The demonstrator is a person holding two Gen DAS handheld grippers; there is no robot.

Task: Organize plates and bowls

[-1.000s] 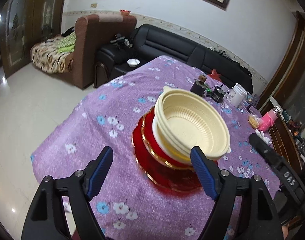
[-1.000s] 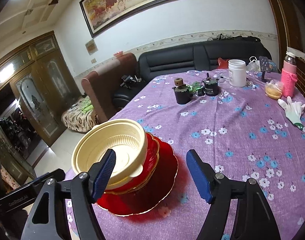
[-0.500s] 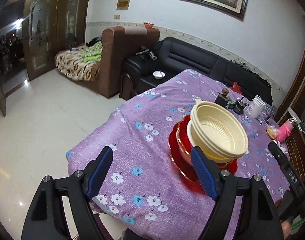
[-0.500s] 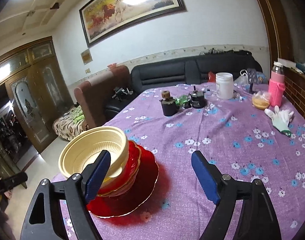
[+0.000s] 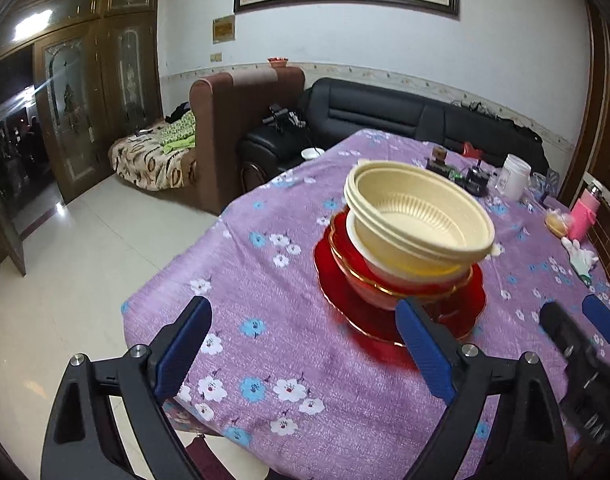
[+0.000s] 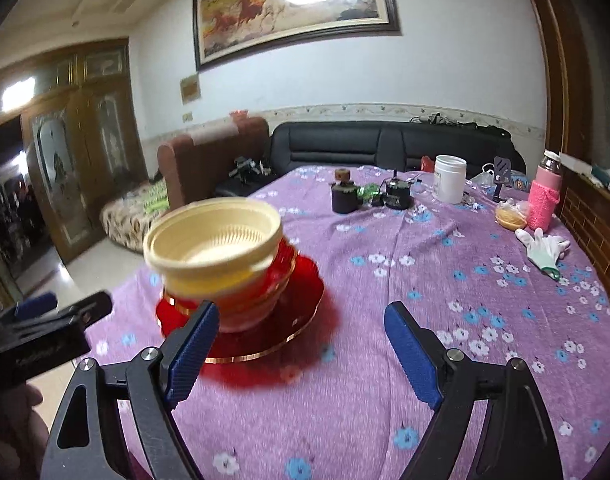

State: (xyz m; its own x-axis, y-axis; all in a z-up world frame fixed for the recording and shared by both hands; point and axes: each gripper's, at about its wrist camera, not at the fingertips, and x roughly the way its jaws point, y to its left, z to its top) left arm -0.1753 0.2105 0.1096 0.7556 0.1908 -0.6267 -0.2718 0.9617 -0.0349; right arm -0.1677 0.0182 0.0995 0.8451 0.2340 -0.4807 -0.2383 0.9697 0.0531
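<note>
You look to be at the close of the stacking step: everything is gathered into one pile, and neither gripper holds anything. Your left gripper [image 5: 305, 356] hangs with its blue pads spread wide, short of the pile. Your right gripper [image 6: 301, 356] is just as wide apart and empty, with the pile ahead and to its left.

The pile sits on the purple flowered counter [image 5: 289, 364], near the corner closest to you. At the bottom lies a wide red plate [image 6: 293, 320] with a gold rim. On it rest smaller red gold-rimmed dishes [image 5: 421, 286], though how many I cannot tell. On top sit the nested cream plastic bowls [image 5: 421, 220], ribbed inside.

Those bowls lean toward your left side, so the top rim is not level. If you judge the pile finished, draw both grippers clear without brushing it. If you want it tidier, your next move calls for a light nudge on the cream rim to seat it square.
</note>
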